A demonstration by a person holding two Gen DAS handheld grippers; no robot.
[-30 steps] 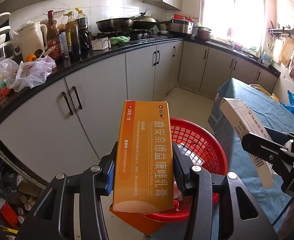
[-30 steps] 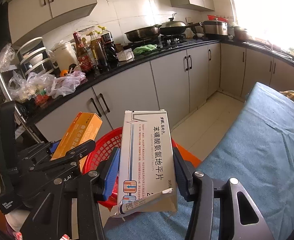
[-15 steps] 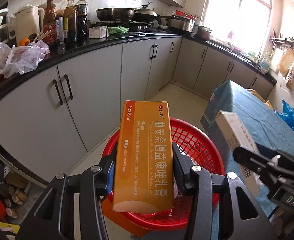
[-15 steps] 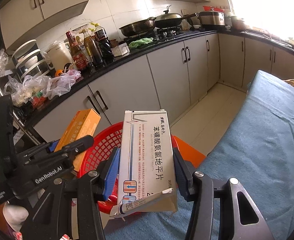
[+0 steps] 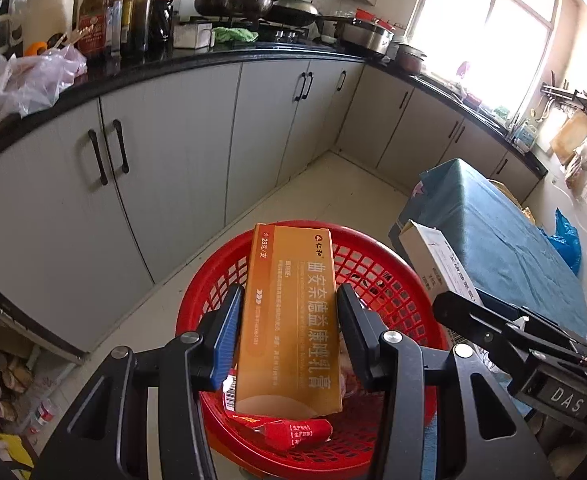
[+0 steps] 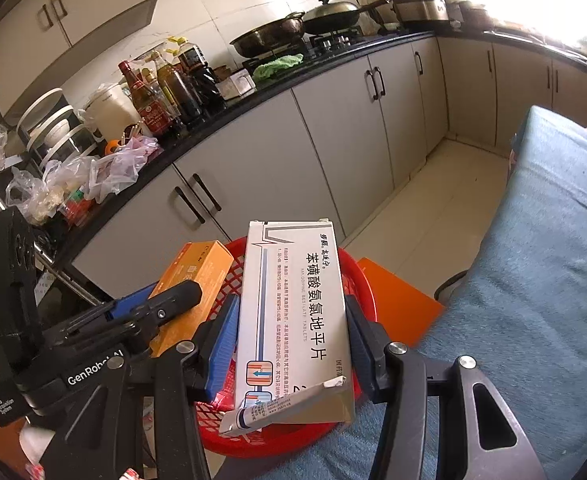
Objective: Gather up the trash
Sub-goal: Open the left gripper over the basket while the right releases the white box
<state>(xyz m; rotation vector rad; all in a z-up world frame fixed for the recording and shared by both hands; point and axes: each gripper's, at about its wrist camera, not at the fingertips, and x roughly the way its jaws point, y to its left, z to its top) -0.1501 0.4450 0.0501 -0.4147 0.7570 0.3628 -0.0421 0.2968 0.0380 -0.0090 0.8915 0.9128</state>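
My left gripper (image 5: 291, 320) is shut on an orange medicine box (image 5: 293, 312) and holds it over a red mesh basket (image 5: 389, 276). Red wrappers (image 5: 289, 430) lie in the basket. My right gripper (image 6: 293, 328) is shut on a white medicine box (image 6: 293, 312) with a torn open end, held over the basket's rim (image 6: 357, 276). The orange box (image 6: 197, 276) and the left gripper show at the left of the right wrist view. The white box (image 5: 437, 264) shows at the right of the left wrist view.
A table with a blue cloth (image 6: 533, 280) stands to the right of the basket. Grey cabinets (image 5: 165, 168) under a black counter (image 5: 197, 60) with bottles, bags and pans run along the left and back. An orange stool (image 6: 397, 300) sits under the basket.
Both grippers have moved forward and down over the red basket. Each still holds its box.
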